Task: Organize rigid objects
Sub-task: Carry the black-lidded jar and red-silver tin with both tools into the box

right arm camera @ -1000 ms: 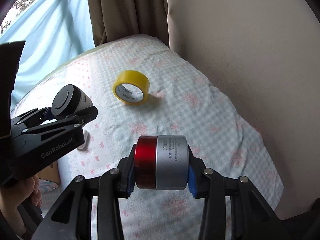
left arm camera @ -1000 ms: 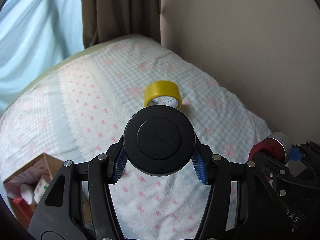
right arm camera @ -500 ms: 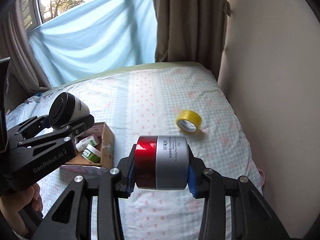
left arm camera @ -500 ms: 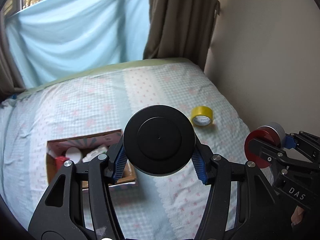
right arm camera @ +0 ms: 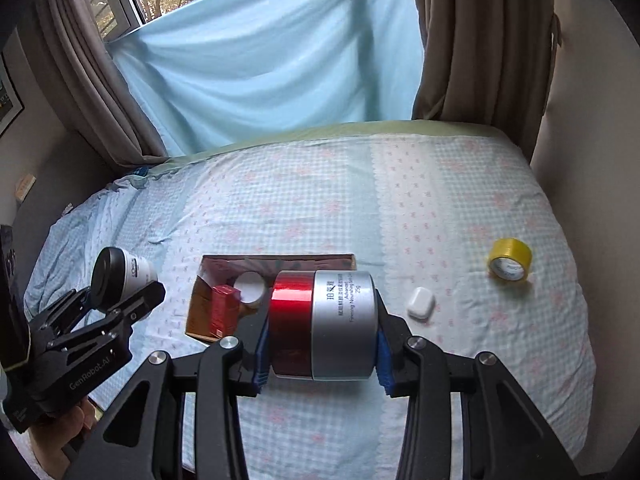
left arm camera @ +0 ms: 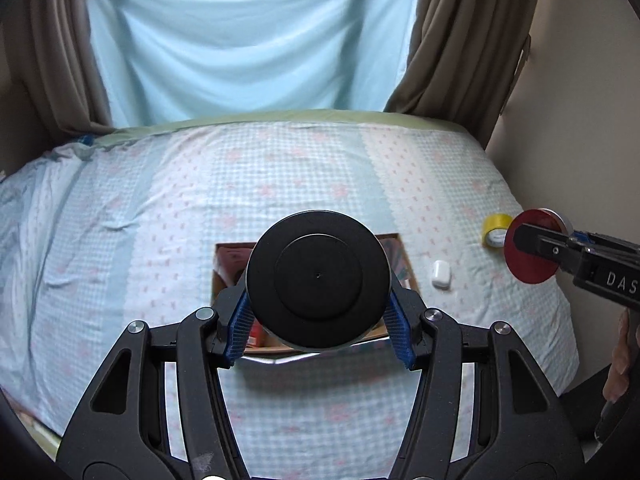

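We have the left gripper (left arm camera: pixel 319 320) clamped on a black-lidded white jar (left arm camera: pixel 318 280), its blue pads pressing the jar's sides, and it hangs above the open cardboard box (right arm camera: pixel 280 262) that sits on the checked bedspread (left arm camera: pixel 160 220). Our right gripper (right arm camera: pixel 320 344) is closed on a red-and-silver jar (right arm camera: pixel 322 324), held sideways between its pads over the near right part of the same box. Inside the box we can make out a red carton (right arm camera: pixel 224 308) and a round white lid (right arm camera: pixel 249 286) beside it; the rest of the contents is hidden behind the jars. A white earbud case (right arm camera: pixel 420 302) lies on the bedspread just right of the box, and a yellow tape roll (right arm camera: pixel 510 259) stands further right, well apart from it, near the wall. A pale blue sheet (right arm camera: pixel 260 64) hangs behind the bed between brown curtains (right arm camera: pixel 472 40)
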The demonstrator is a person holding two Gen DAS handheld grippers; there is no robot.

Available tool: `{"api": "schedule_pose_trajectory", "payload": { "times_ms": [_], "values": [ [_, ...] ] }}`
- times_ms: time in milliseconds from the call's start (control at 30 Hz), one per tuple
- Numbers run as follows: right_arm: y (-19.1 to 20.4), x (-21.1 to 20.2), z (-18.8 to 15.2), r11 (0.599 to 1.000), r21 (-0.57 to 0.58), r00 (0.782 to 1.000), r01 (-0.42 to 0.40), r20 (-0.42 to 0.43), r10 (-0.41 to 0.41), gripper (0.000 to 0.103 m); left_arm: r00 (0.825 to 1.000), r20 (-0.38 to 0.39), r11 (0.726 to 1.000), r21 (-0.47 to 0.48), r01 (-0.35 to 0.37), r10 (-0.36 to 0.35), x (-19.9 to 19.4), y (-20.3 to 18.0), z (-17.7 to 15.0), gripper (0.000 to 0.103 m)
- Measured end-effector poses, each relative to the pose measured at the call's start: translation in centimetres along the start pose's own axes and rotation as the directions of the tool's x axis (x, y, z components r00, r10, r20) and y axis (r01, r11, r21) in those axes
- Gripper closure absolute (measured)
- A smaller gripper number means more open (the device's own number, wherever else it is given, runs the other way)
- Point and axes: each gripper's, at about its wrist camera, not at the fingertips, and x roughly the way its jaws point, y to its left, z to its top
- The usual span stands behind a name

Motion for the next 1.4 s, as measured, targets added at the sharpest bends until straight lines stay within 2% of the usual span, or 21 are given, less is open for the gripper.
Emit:
{"api": "schedule_pose_trajectory", "payload": {
  "times_ms": [200, 500, 700, 900, 1133, 1233, 1400],
  "values": [
    [4.1, 5.5, 1.3, 0.999, 0.053, 0.999, 0.001, -0.048, 0.001, 0.065, 0.997, -0.081, 1.000, 0.021, 0.017, -0.015, 4.2, 5.6, 0.1, 0.050],
    [6.1, 14.1, 2.0, 1.000, 0.026, 0.983, 0.012, -0.186, -0.007, 0.065, 0.975, -0.217, 0.998, 0.022, 0.054, -0.049, 12.3, 8.2, -1.1, 0.050],
    [6.0, 20.0, 0.9, 1.000, 0.003, 0.949, -0.017, -0.314, 0.017, 0.065, 0.944, -0.318, 0.996, 0.000, 0.090, -0.085, 17.0, 7.8, -2.2, 0.050],
    [5.6, 24.8, -1.0, 0.999, 0.024, 0.907, -0.044, -0.419, 0.050, 0.065, 0.907, -0.411, 0.992, 0.041, 0.118, -0.091, 21.1, 6.4, -4.3, 0.050],
    [4.4, 28.5, -3.1, 0.997, 0.071, 0.859, -0.044, -0.506, 0.074, 0.065, 0.861, -0.503, 0.983, 0.106, 0.150, -0.077, 24.6, 4.9, -6.9, 0.050],
    [4.0, 29.3, -3.2, 0.996, 0.084, 0.850, -0.044, -0.521, 0.081, 0.065, 0.855, -0.514, 0.979, 0.131, 0.159, -0.070, 25.3, 4.3, -6.9, 0.050],
    [3.8, 30.5, -2.7, 0.993, 0.081, 0.832, -0.089, -0.541, 0.119, 0.065, 0.861, -0.505, 0.972, 0.164, 0.166, -0.062, 26.3, 3.8, -5.6, 0.050]
  ]
}}
